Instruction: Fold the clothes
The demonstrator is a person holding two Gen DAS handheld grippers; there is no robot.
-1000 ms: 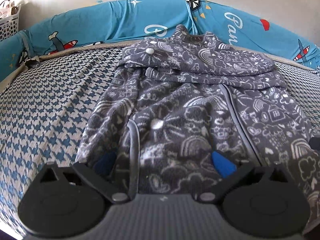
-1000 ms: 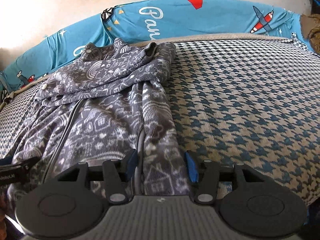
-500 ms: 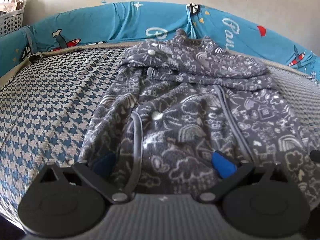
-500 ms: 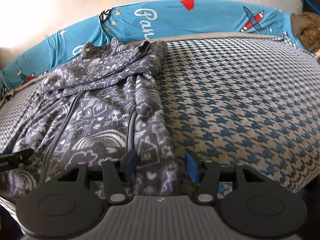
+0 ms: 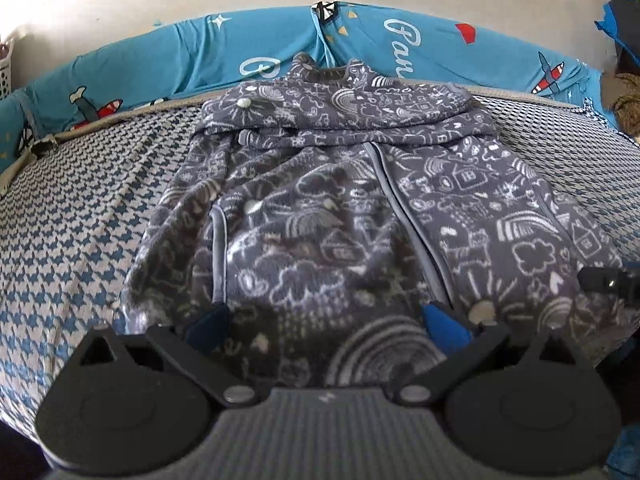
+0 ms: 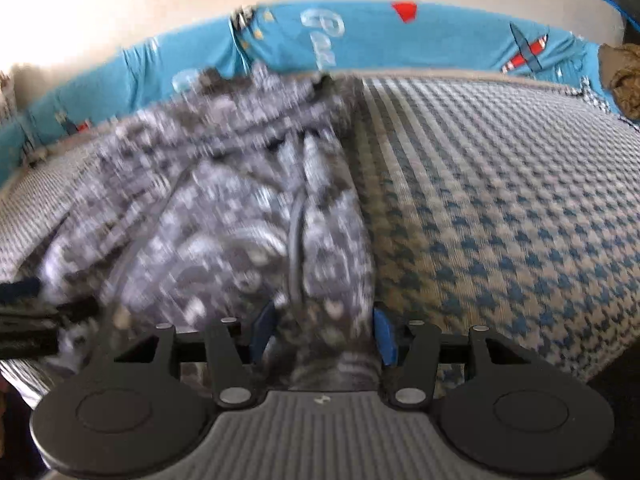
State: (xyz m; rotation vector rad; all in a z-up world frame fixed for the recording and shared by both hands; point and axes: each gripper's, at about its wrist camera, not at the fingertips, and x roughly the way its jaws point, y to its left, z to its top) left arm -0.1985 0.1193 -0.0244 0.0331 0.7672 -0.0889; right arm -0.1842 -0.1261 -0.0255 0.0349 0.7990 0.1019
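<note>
Fuzzy grey fleece garment (image 5: 320, 208) lies on a coarse woven houndstooth cover (image 5: 80, 208); far bolster (image 5: 180, 56) is smooth blue cotton.

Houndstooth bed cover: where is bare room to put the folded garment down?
Bare houndstooth cover lies right of the grey printed fleece garment, up to the blue airplane-print bumper; another bare patch lies left of it. The middle is crowded by fleece.

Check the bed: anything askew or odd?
Nothing damaged or spilled. The grey garment lies slightly rumpled on the houndstooth cover, its far end folded over and its near hem overhanging the bed edge. Right wrist view is motion-blurred.
</note>
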